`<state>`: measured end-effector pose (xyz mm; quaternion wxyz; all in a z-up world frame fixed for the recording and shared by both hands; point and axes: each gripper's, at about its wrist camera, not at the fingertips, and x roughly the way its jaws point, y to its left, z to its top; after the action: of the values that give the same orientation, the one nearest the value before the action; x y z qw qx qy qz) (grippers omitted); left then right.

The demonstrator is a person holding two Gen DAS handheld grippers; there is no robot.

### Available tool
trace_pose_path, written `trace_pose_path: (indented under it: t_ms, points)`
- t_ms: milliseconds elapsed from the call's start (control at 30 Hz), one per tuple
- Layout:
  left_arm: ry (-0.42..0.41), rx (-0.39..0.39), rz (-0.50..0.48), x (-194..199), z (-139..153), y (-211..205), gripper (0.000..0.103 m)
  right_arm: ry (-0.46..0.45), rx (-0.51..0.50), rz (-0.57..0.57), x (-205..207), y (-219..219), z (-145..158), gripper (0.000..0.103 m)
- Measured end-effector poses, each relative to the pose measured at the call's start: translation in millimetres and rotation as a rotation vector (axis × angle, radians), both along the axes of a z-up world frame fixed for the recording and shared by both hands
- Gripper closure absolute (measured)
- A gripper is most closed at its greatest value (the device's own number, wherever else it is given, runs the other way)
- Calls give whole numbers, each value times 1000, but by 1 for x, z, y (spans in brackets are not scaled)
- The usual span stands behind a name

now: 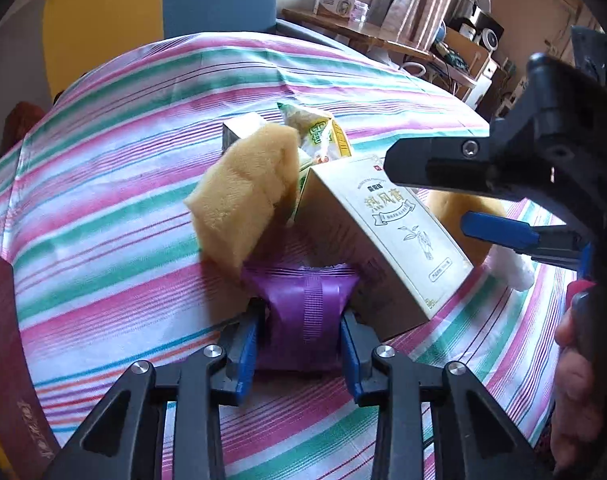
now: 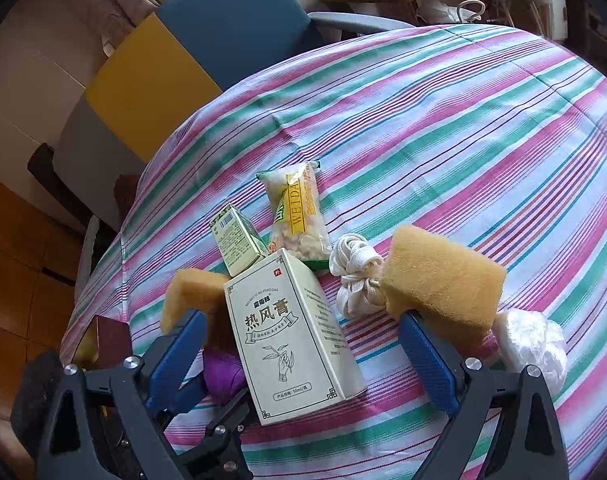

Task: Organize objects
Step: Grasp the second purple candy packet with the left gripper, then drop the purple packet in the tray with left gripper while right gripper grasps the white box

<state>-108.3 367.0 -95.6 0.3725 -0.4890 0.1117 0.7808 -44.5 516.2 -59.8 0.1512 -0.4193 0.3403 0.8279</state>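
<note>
A purple packet (image 1: 303,312) lies on the striped tablecloth (image 1: 103,200), and my left gripper (image 1: 301,344) is shut on it, a blue pad pressed to each side. Just beyond it a yellow sponge (image 1: 243,196) leans beside a tall white box (image 1: 383,232). In the right wrist view that white box (image 2: 295,332) stands between the wide-apart fingers of my right gripper (image 2: 303,360), which is open and touches nothing. The purple packet (image 2: 223,372) shows left of the box. A second sponge (image 2: 443,280) sits by the right finger.
Behind the box lie a small green box (image 2: 239,240), a snack packet (image 2: 299,212) and a white ribbon bundle (image 2: 355,276). A white plastic bag (image 2: 531,344) is at the right, a dark red box (image 1: 7,340) at the left edge. Blue and yellow chairs (image 2: 239,20) stand beyond.
</note>
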Motion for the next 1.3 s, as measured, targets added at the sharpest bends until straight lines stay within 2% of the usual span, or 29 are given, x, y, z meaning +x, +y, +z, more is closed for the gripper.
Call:
trace_pose_path:
  t_ms: [133, 300, 533, 633, 667, 767, 833, 933, 1133, 1300]
  points:
    - [-14, 26, 40, 13, 5, -23, 72, -6, 30, 30, -5, -5, 0, 9]
    - [8, 50, 60, 40, 11, -50, 73, -37, 133, 84, -14, -19, -1, 14]
    - [-17, 106, 88, 65, 32, -86, 73, -99, 247, 154, -28, -33, -12, 21]
    - [-7, 128, 81, 78, 47, -106, 73, -125, 278, 183, -34, -38, -18, 34]
    - [-1, 139, 79, 83, 53, -115, 73, -134, 295, 197, -36, -40, -19, 49]
    - [-9, 176, 116, 85, 67, -141, 73, -161, 363, 232, -37, -49, -20, 50]
    - [-6, 194, 156, 77, 74, -161, 73, -177, 386, 243, -35, -52, -21, 51]
    - [10, 195, 244, 67, 82, -199, 73, -207, 359, 249, -32, -51, -26, 51]
    - [19, 154, 458, 31, 79, -286, 73, -241, 383, 275, -30, -56, -30, 52]
    - [25, 107, 549, -6, 69, -329, 73, -254, 415, 294, -28, -62, -30, 52]
